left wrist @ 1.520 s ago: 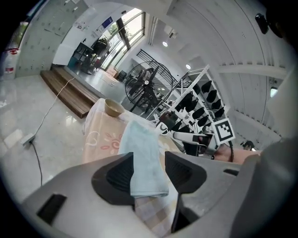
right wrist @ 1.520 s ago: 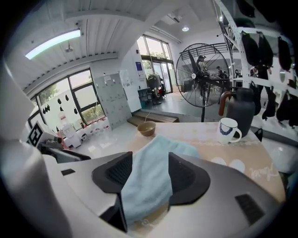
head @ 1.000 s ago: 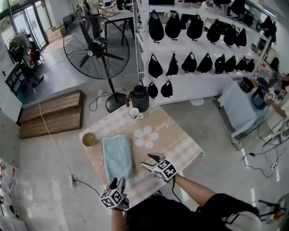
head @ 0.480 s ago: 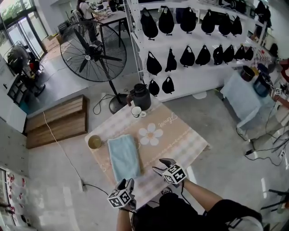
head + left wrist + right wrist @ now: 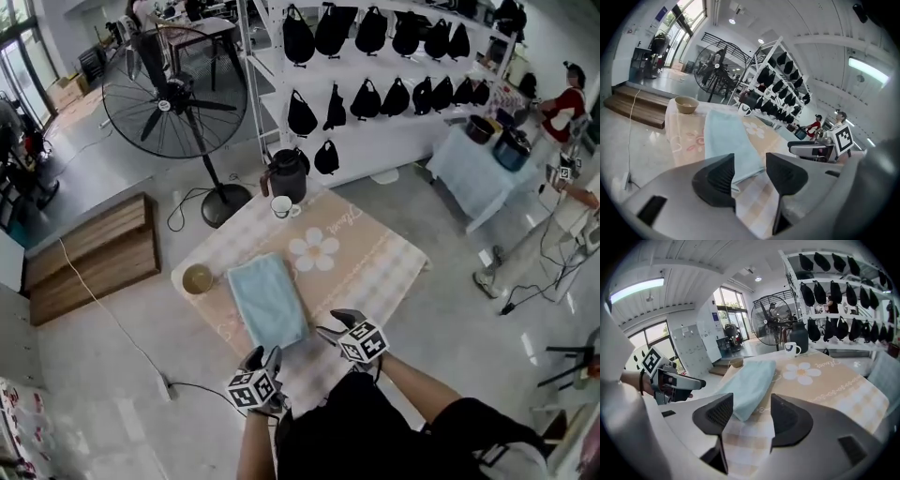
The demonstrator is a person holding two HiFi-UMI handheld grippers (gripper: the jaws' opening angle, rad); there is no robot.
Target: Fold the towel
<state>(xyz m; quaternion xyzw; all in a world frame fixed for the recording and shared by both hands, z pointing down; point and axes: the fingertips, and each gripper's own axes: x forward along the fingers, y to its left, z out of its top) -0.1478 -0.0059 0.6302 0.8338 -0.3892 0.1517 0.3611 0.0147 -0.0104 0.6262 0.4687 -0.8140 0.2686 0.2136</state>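
Pale blue folded cloth towel (image 5: pixel 267 300) flat on beige checked tablecloth (image 5: pixel 375 264). Left gripper (image 5: pixel 263 357) and right gripper (image 5: pixel 334 322) near its front edge, jaws apart, nothing gripped.

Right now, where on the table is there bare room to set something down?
Biggest free patch: the right half of the table, from the daisy print to the right corner. A narrow strip lies between the near end of the towel and the left gripper and right gripper. Crowded: far corner, cup and dark jug; left edge, bowl beside the towel.
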